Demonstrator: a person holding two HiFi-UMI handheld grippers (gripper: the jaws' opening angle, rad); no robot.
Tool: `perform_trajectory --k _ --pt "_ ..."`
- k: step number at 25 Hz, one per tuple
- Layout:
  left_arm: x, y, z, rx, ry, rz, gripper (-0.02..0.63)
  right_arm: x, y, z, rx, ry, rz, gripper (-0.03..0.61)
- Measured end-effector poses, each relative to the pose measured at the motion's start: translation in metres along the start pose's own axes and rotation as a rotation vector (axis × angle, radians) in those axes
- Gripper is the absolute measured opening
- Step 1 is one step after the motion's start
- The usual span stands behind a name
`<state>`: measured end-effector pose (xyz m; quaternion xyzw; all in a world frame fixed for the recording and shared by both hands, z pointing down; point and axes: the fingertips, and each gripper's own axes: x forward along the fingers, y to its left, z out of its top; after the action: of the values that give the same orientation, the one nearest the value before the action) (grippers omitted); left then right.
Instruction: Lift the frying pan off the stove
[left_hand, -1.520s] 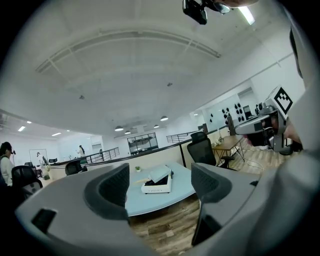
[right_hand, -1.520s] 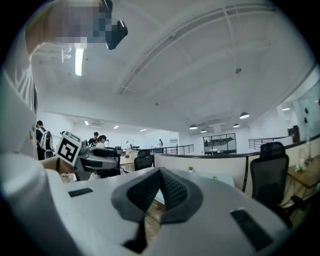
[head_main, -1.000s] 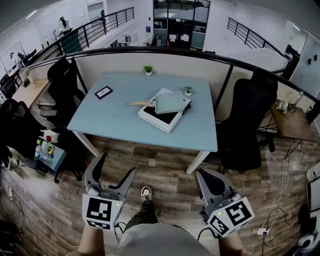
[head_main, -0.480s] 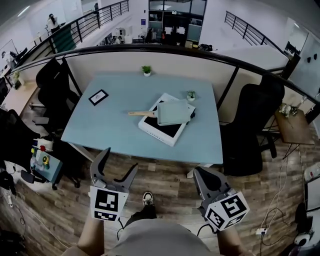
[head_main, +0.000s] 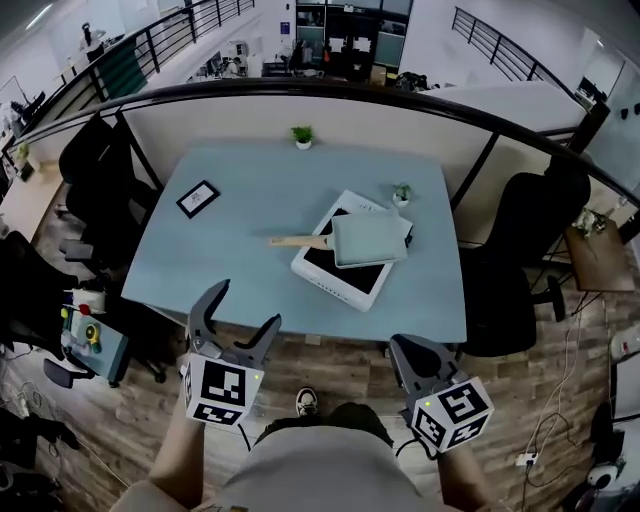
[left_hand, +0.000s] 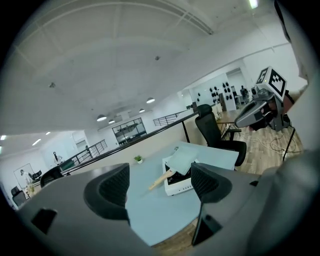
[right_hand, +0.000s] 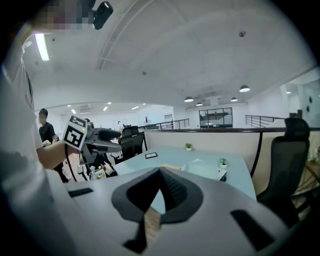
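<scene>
A square pale grey-green frying pan (head_main: 370, 238) with a wooden handle (head_main: 300, 241) pointing left rests on a white stove with a black top (head_main: 345, 272), on the right half of a light blue table (head_main: 230, 250). Both grippers hang over the wood floor, short of the table's near edge. My left gripper (head_main: 248, 305) is open and holds nothing. My right gripper (head_main: 405, 345) is shut and empty. In the left gripper view the pan (left_hand: 181, 161) and stove (left_hand: 179, 185) show between the open jaws of the left gripper (left_hand: 159, 187). Beyond the right gripper (right_hand: 161, 172) the pan (right_hand: 202, 170) lies far off.
Black office chairs stand left (head_main: 95, 170) and right (head_main: 525, 240) of the table. On the table are two small potted plants (head_main: 302, 134) (head_main: 401, 193) and a black framed card (head_main: 197, 198). A low cart with toys (head_main: 90, 335) sits at the left. A partition wall (head_main: 300, 105) backs the table.
The table, stove and pan have come nearer in the head view. Both grippers sit slightly higher in the frame. The jaws stand as before.
</scene>
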<state>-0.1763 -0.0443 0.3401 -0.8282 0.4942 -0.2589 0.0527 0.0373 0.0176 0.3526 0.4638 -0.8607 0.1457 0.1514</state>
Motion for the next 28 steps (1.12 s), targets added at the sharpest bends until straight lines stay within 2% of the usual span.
perform_trajectory --k 5,12,17,22,28 --pt "0.026 0.004 -0.008 -0.015 0.014 -0.044 0.371 0.031 0.000 -0.008 0.000 0.040 0.028 0.003" --pt "0.069 0.011 -0.012 -0.002 0.053 -0.084 0.371 0.064 -0.026 -0.006 0.024 0.057 0.020 0.003" --pt "0.109 0.017 -0.024 0.081 0.160 -0.092 0.371 0.097 -0.048 -0.011 0.038 0.097 0.047 0.003" --pt "0.156 0.022 -0.029 0.060 0.217 -0.116 0.371 0.136 -0.073 -0.011 0.041 0.138 0.095 0.003" --pt "0.216 0.031 -0.050 0.112 0.345 -0.140 0.371 0.185 -0.106 -0.013 0.053 0.188 0.146 0.003"
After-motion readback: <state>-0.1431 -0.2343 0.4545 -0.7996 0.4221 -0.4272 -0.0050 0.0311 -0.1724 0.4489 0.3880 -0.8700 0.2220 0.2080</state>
